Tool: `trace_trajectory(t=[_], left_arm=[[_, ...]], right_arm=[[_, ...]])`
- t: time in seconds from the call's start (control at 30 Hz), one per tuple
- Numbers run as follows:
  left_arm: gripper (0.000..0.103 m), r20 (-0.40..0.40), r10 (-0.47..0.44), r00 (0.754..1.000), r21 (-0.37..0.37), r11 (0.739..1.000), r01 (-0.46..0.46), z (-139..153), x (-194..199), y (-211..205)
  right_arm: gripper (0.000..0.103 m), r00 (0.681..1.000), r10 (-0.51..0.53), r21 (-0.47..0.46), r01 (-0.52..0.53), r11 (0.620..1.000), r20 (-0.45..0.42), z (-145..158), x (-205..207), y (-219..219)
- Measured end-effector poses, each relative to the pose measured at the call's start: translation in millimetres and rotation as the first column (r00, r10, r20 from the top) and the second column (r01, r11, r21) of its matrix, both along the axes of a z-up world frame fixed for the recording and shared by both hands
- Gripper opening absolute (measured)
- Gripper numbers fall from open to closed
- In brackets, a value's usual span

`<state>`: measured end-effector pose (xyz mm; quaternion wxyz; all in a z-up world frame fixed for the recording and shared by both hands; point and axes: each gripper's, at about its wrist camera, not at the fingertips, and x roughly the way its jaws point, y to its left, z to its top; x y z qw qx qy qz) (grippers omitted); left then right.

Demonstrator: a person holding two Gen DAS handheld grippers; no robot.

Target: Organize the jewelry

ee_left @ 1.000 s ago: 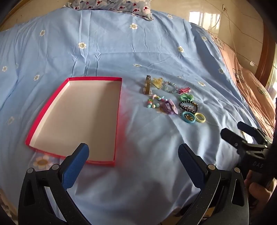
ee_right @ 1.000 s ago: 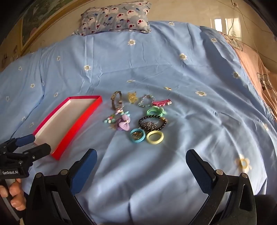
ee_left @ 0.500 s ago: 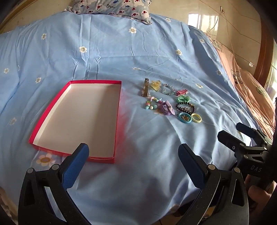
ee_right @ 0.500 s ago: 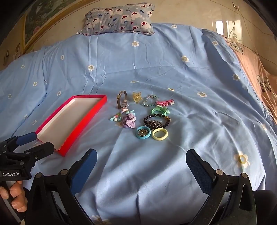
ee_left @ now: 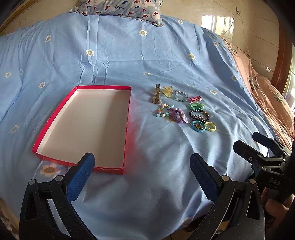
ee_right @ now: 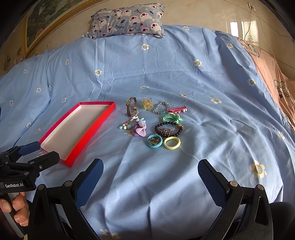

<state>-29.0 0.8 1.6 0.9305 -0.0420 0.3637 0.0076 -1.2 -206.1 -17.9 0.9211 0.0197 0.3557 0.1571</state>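
A shallow red box (ee_left: 55, 118) with a white inside lies empty on the blue bedspread; it also shows in the right wrist view (ee_right: 88, 127). To its right lies a cluster of jewelry: a watch (ee_left: 157, 93), a yellow clip (ee_left: 167, 91), a bead bracelet (ee_left: 181, 96), a purple bow (ee_left: 179, 116), a dark bead bracelet (ee_right: 168, 129), a blue ring (ee_right: 154, 141) and a yellow ring (ee_right: 172, 143). My left gripper (ee_left: 142, 171) is open and empty, near the box's front edge. My right gripper (ee_right: 150, 176) is open and empty, in front of the rings.
A patterned pillow (ee_right: 127, 20) lies at the head of the bed. A pink-brown blanket (ee_left: 267, 96) covers the right side. The bed's front edge is just below both grippers. A wall (ee_right: 202, 13) runs behind the bed.
Both grippers have pulled back and tilted up, so the box and jewelry sit farther away and the pillow has come into view. Both stay open.
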Motion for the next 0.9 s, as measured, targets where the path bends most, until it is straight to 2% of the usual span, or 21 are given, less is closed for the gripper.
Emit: trace_trajectory(t=[0.9], left_arm=[[0.103, 0.002, 0.003, 1.000, 0.001, 1.000, -0.003, -1.5, -1.9, -1.9]], right_arm=[[0.103, 1.000, 0.018, 0.018, -0.018, 1.000, -0.001, 0.6, 0.6, 2.8]])
